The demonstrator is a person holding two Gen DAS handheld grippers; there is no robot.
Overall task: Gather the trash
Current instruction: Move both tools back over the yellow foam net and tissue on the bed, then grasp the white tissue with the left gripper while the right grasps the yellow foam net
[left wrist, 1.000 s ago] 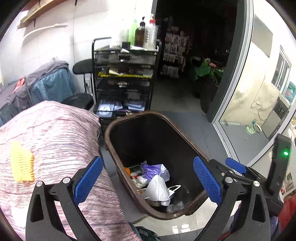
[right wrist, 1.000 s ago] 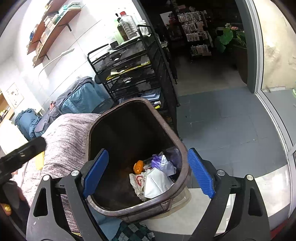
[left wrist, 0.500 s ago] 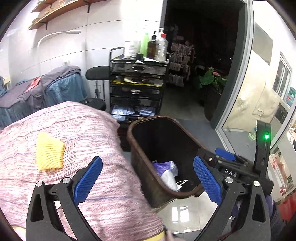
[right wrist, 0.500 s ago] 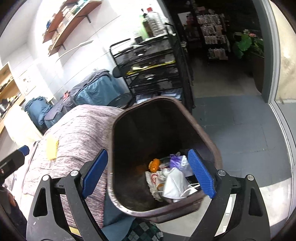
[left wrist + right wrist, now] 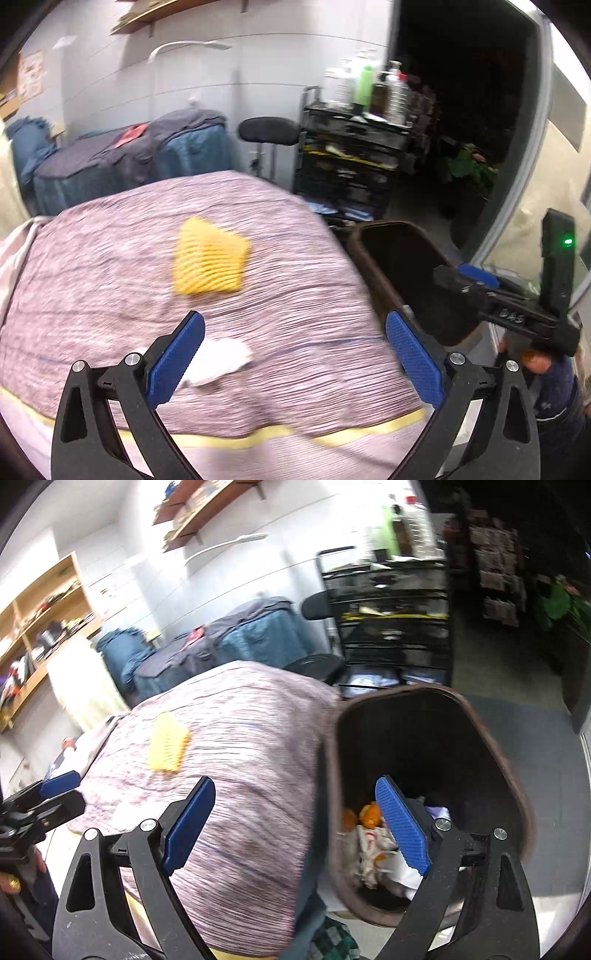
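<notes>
My left tool (image 5: pixel 293 354) stood with its blue pads (image 5: pixel 175 363) wide apart and nothing between them, hanging above the mauve striped cover (image 5: pixel 110 288) of a bed. My right tool (image 5: pixel 295 825) was just as wide apart and just as empty (its left pad over the cover, its right pad over the mouth of the bin).

Taking the brown bin (image 5: pixel 491 738) as my landmark: it stood on the floor hard against the bed's edge, and in its bottom lay trash (image 5: pixel 369 842), white crumpled pieces and something orange, partly hidden behind my right pad. From the left view only the bin's dark inside (image 5: pixel 406 266) showed, with the right tool (image 5: pixel 476 275) reaching across in front of it, a green light lit on its body.

Away from the bin, on the cover, lay a yellow ribbed piece (image 5: pixel 210 256), blurred, so I could not tell what it was made of. Nearer to my left tool, also on the cover, lay a white crumpled piece (image 5: pixel 218 360), just beside the left pad but not touching it as far as I could tell.

Behind the bin stood a black wire rack (image 5: pixel 391 620) with bottles (image 5: pixel 373 88) on top, and beside that a black stool (image 5: pixel 267 131). Farther along the wall from the bin sat blue covered bundles (image 5: pixel 258 635).
</notes>
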